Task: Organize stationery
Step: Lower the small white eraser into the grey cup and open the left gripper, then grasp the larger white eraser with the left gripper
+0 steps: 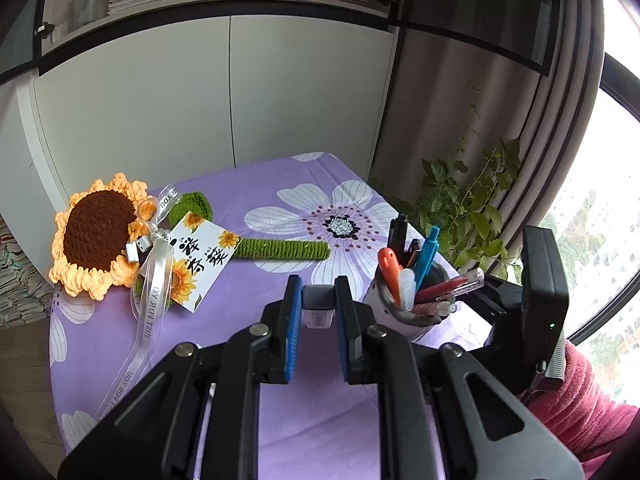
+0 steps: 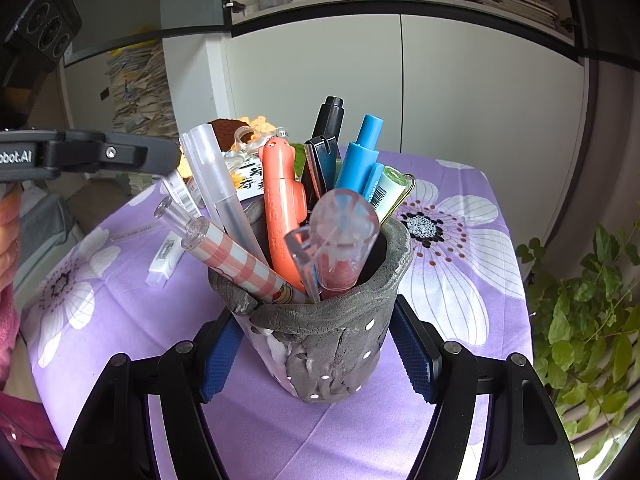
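Near the tabletop's [image 1: 280,184] right edge, the right gripper [image 2: 316,354] clasped the pen pot [image 2: 332,340] steady, while the left gripper [image 1: 318,300] pinched an eraser [image 1: 318,306], seemingly bound for it.

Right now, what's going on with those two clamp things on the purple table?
A person is tidying stationery using two handheld grippers. The right gripper clamps a grey pen cup crammed with pens, steadying it on the flowered tablecloth. The left gripper has closed on a small white eraser, held just above the cloth, left of the cup. A crocheted sunflower lies behind.
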Action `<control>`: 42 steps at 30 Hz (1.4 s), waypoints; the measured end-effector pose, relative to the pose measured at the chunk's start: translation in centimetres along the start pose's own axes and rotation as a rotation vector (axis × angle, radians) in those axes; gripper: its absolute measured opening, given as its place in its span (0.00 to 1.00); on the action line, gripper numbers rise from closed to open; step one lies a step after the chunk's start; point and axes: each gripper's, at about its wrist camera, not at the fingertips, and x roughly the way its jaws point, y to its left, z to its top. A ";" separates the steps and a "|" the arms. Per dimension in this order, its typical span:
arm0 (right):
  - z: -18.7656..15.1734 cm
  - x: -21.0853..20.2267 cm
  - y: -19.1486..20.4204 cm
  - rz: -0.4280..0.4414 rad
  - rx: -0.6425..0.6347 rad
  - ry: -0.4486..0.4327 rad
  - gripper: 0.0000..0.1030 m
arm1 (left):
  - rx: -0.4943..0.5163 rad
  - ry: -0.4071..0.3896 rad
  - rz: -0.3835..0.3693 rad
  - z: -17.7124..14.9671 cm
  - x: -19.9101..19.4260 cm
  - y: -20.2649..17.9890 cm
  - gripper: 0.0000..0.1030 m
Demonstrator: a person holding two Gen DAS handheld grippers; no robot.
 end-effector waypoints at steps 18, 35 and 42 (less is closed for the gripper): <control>0.1 0.0 -0.1 0.007 0.012 -0.002 0.70 | 0.128 0.072 -0.127 1.6 2.9 -5.8 0.14; -0.1 0.2 -0.1 0.009 0.010 -0.001 0.71 | -0.038 -0.035 -0.018 1.1 -1.0 0.5 0.44; -0.1 0.1 -0.1 0.008 0.010 -0.001 0.71 | -0.165 0.091 0.144 -3.1 1.0 5.7 0.44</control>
